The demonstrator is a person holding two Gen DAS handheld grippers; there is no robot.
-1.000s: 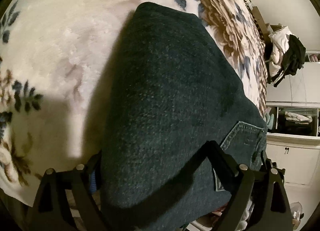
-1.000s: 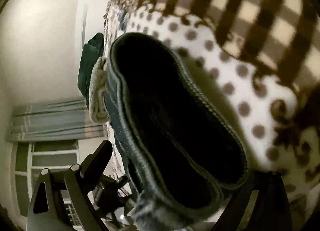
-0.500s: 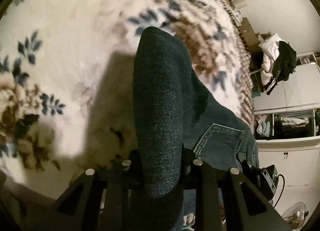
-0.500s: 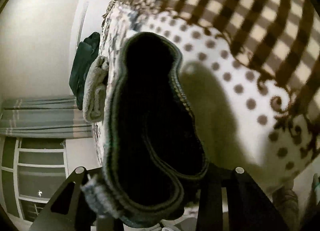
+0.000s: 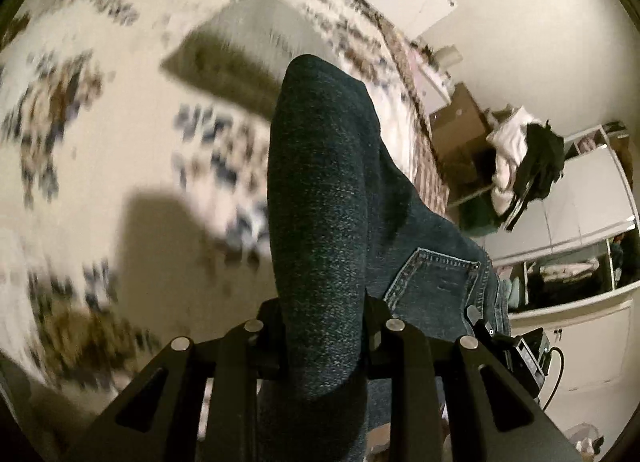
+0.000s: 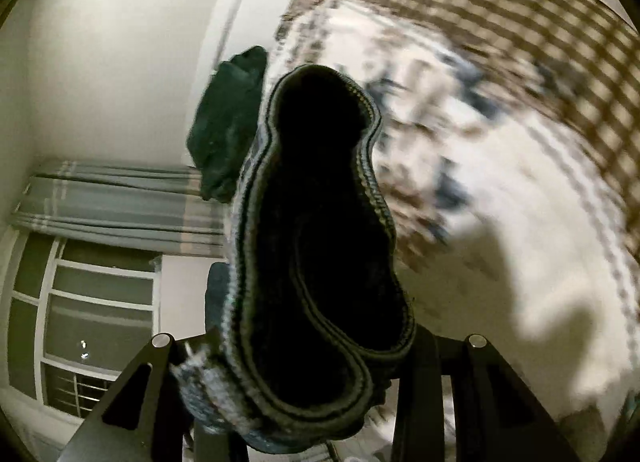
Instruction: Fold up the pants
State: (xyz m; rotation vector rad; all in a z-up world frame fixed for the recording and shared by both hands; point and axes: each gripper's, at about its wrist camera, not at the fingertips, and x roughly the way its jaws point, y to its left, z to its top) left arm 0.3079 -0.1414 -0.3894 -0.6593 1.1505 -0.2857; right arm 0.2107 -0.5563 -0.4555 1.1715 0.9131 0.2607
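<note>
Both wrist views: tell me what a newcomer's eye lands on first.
The dark jeans fill the middle of the left wrist view, clamped in the left gripper, a stitched back pocket to the right. In the right wrist view, the right gripper pinches a bunched hem showing its dark inside. Behind both lies a blurred floral blanket.

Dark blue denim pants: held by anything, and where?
Both. Left hand-held gripper pinches a fabric fold beside the back pocket of the dark blue denim pants; right hand-held gripper clamps bunched hem.
</note>
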